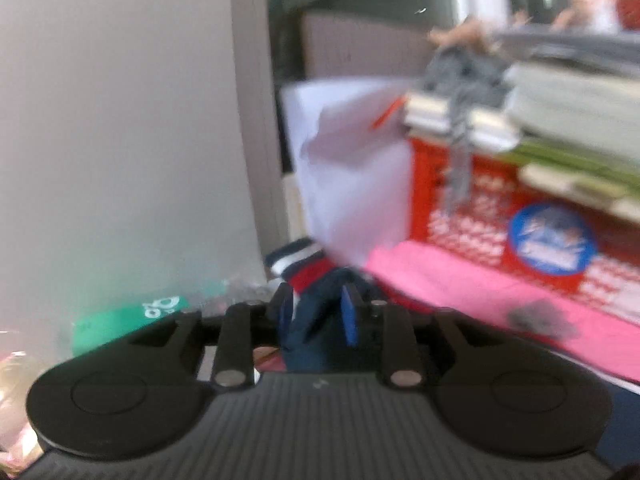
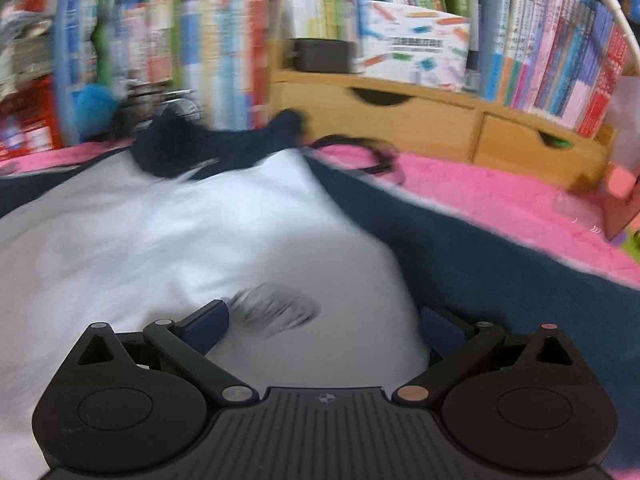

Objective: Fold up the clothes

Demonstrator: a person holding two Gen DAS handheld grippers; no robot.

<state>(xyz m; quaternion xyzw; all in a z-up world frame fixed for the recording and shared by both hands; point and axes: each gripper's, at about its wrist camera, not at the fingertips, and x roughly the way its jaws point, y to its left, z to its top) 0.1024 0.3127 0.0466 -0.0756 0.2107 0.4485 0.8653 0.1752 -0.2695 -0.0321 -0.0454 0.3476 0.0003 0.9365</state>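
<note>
Navy sleeve (image 1: 320, 320) in left gripper (image 1: 318, 314)

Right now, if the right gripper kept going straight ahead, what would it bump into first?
Probably the white garment. The right gripper is open just above it, with the cloth filling the way ahead. Blur hides the exact depth.

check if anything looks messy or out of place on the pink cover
Mostly no. The white and navy garment lies bunched, not yet flat, on the pink cover. A black cable loops beside it. The left gripper pinches navy cloth; the right gripper is open.
</note>
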